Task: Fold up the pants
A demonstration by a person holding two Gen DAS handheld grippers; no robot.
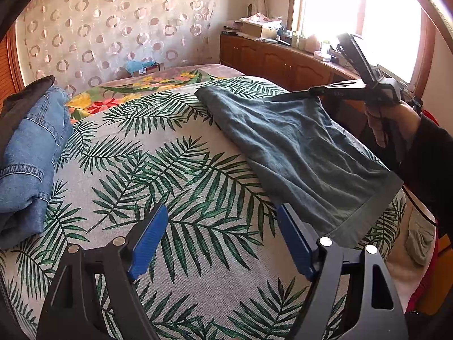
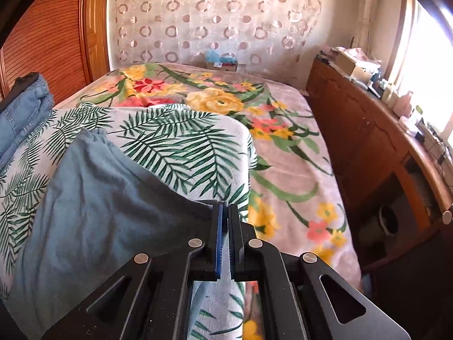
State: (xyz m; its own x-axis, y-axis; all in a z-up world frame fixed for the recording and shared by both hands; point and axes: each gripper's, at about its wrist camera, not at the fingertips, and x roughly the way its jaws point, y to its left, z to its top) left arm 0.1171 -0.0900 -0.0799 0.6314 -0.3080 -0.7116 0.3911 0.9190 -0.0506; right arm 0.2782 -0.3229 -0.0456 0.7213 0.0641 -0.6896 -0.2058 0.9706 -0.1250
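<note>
The grey-blue pants [image 1: 297, 147] lie folded on the leaf-print cloth [image 1: 170, 164], toward its right side. My right gripper [image 1: 300, 92] is shut on their far right corner, which is pulled up a little off the bed. In the right wrist view the pants [image 2: 99, 198] spread to the left of the right gripper [image 2: 225, 206], and their edge runs into its closed blue pads. My left gripper [image 1: 222, 208] is open over the leaf-print cloth, with nothing between its fingers. Its right finger [image 1: 294, 240] stands close to the pants' near hem.
Folded blue jeans [image 1: 31, 155] with a dark garment on top sit at the cloth's left edge. A floral blanket [image 2: 283, 155] covers the bed beyond the cloth. A wooden cabinet [image 2: 368, 141] with clutter runs along the window side. A hand [image 1: 396, 119] holds the right gripper.
</note>
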